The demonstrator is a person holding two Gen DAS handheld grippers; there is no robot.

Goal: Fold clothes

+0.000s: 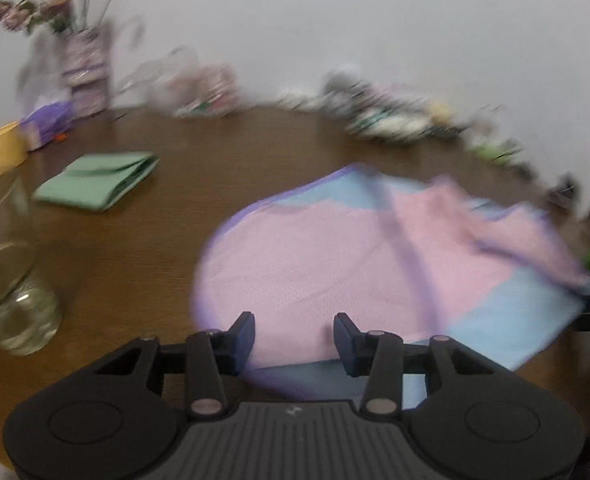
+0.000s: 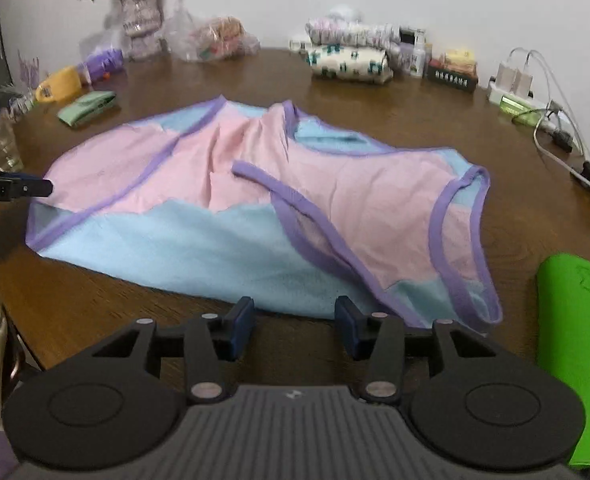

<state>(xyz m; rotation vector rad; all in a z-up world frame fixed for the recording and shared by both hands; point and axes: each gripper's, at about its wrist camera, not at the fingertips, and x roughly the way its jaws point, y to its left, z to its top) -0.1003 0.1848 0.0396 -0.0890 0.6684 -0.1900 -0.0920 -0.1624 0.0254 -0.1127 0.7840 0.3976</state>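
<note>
Both grippers — left (image 1: 294, 334), right (image 2: 294, 318) — fingers apart, empty, by the pink-blue garment (image 2: 231, 184) (unfolded).

We see bare table (image 2: 143, 304) in front of the pink-blue garment (image 2: 255, 208); glass jar (image 1: 15, 304) left, green roll (image 2: 575, 352) right block.

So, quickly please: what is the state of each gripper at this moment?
Left gripper: open, holding nothing, above the pink and blue garment.
Right gripper: open, holding nothing.
</note>
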